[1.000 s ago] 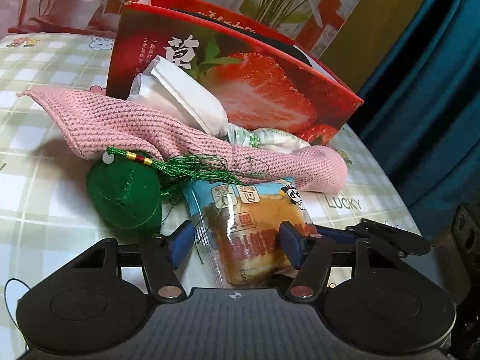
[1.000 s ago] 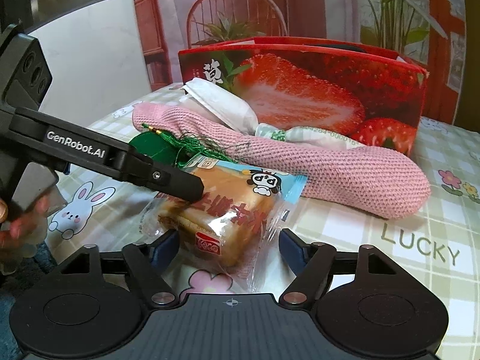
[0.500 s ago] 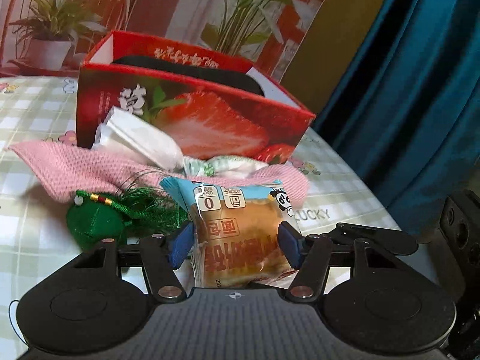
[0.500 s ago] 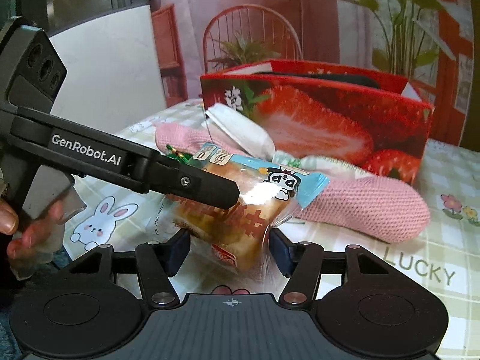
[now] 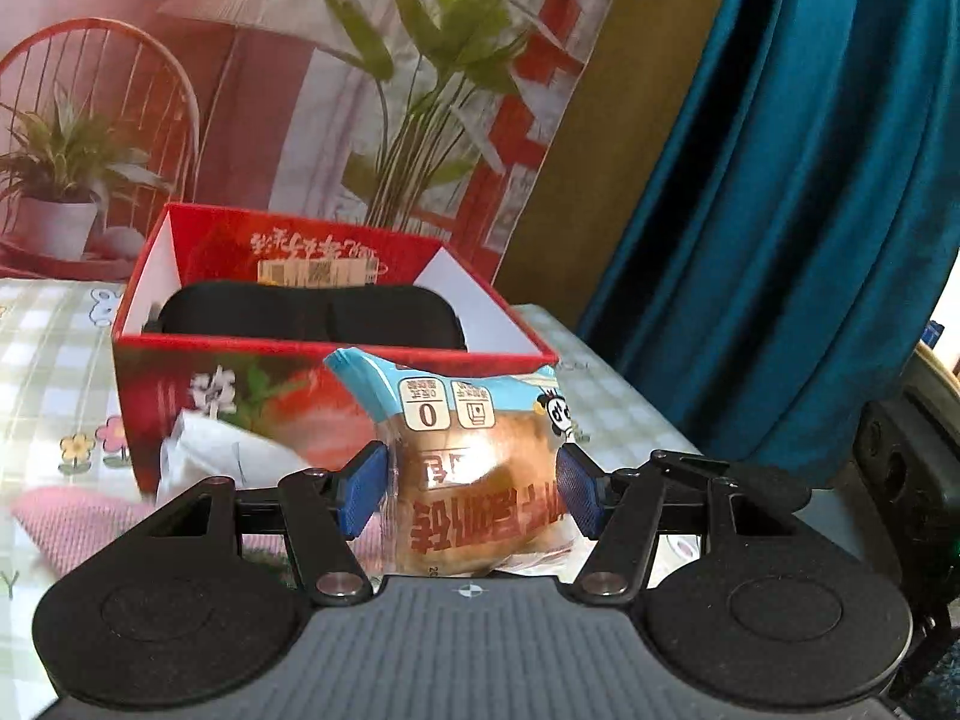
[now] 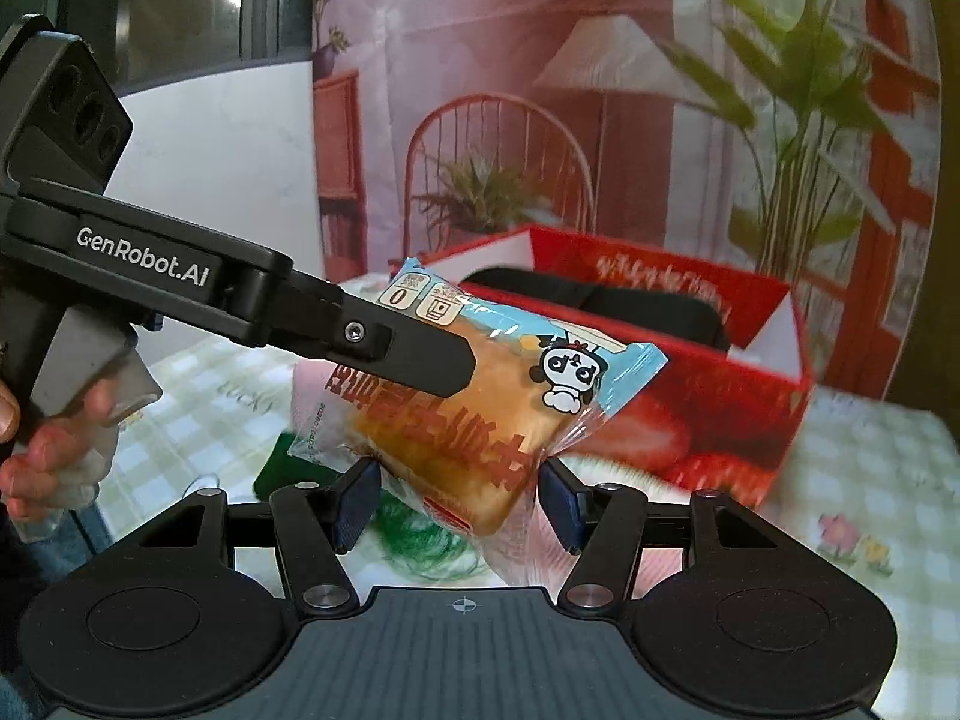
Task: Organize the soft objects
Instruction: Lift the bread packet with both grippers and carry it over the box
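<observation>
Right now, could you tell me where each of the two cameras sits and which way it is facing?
Left wrist: on the left gripper, looking along its fingers at the bread packet and the red strawberry box; only its own fingers show.
Right wrist: on the right gripper, facing the same bread packet and box; the left gripper's arm and the person's hand show at left.
Shared: packet, box, the black item inside.

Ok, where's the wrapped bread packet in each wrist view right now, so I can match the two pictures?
Left wrist: the bread packet sits bottom centre, upright between the left gripper pads, in front of the red strawberry box.
Right wrist: the packet is centre frame, tilted, above the right gripper, with the left gripper's finger across it.
Shared landmark: the red strawberry box behind the packet.
</observation>
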